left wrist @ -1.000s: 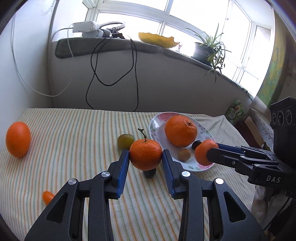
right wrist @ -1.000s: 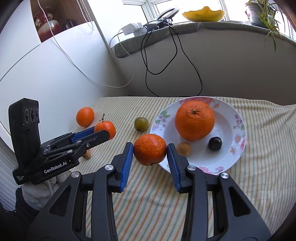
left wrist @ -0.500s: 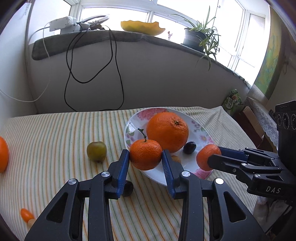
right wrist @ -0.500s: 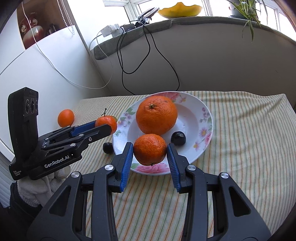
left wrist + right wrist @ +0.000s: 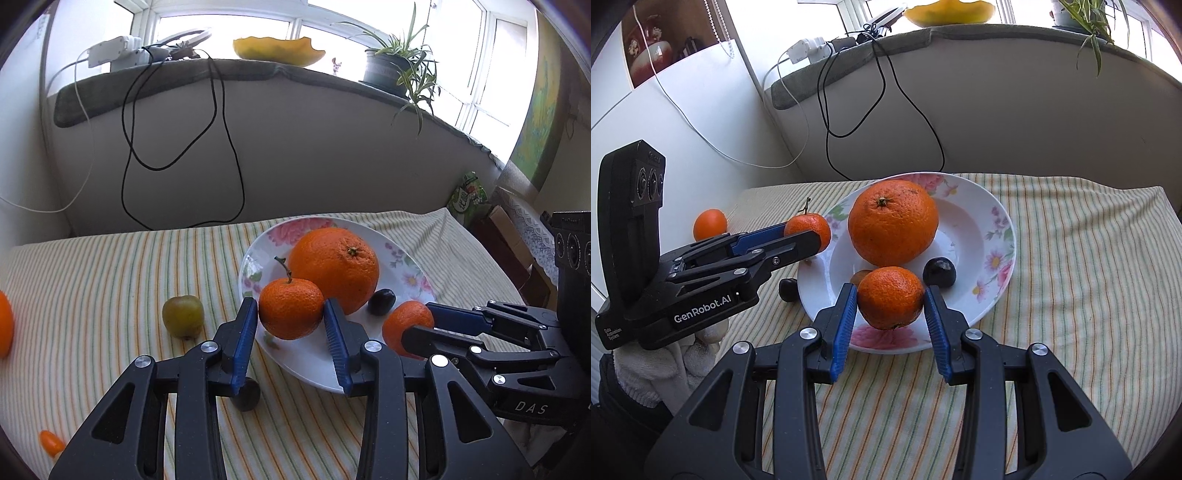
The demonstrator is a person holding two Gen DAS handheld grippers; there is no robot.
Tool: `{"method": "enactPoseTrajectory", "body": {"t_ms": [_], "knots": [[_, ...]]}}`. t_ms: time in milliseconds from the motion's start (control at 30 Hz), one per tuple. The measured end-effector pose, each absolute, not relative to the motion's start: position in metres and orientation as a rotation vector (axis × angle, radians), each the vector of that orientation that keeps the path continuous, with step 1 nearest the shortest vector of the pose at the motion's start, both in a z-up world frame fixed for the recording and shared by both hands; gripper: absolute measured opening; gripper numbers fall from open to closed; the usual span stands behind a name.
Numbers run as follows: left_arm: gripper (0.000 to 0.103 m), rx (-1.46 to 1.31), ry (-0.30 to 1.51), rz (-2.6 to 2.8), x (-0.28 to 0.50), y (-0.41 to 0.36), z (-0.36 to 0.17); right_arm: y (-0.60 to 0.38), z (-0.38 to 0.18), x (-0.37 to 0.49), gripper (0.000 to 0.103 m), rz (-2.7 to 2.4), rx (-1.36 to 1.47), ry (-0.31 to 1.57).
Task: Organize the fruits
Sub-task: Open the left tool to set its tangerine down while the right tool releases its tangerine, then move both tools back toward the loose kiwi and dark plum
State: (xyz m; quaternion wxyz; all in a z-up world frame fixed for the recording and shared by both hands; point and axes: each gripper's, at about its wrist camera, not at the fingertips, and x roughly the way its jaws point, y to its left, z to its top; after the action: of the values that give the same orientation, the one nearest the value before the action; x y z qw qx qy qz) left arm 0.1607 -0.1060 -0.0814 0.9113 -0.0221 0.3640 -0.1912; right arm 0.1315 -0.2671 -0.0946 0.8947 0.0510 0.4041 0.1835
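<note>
Plate (image 5: 997, 225) at frame centre holds big orange (image 5: 893, 222) and plum (image 5: 939, 272). Left claw (image 5: 290, 319) grips stemmed mandarin (image 5: 291, 308), right claw (image 5: 891, 303) grips mandarin (image 5: 891, 297), both over plate, unreleased. Green fruit (image 5: 183, 316) and others left on worktop (image 5: 92, 280).

Left gripper (image 5: 290, 320): carried its stemmed mandarin (image 5: 291, 308) from above the striped tablecloth (image 5: 110, 280) to over the flowered plate's (image 5: 413, 275) 9 o'clock rim.
Right gripper (image 5: 891, 301): brought its stemless mandarin (image 5: 891, 297) from outside the rim to above the plate's 6 o'clock edge.
Big orange (image 5: 334, 268): now looms directly behind both held fruits.
Green fruit (image 5: 183, 316): slid toward 9 o'clock in the left wrist view.
</note>
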Motion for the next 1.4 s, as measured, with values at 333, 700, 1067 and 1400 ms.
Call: {"method": "enactPoseTrajectory", "body": {"t_ms": [333,700,1067,1400], "knots": [[0.052,-0.045,0.723,-0.391,0.155,-0.104,-0.072,-0.263,-0.083,0.123,0.071,0.355,0.059,0.789],[0.052,-0.053,0.712,-0.377,0.144,-0.095,-0.068,-0.255,-0.08,0.117,0.071,0.363,0.052,0.79],[0.052,-0.051,0.681,-0.368,0.131,-0.087,-0.057,-0.248,-0.075,0.107,0.072,0.37,0.041,0.782],[0.052,-0.059,0.664,-0.345,0.118,-0.069,-0.052,-0.234,-0.07,0.099,0.071,0.39,0.035,0.77]]}}
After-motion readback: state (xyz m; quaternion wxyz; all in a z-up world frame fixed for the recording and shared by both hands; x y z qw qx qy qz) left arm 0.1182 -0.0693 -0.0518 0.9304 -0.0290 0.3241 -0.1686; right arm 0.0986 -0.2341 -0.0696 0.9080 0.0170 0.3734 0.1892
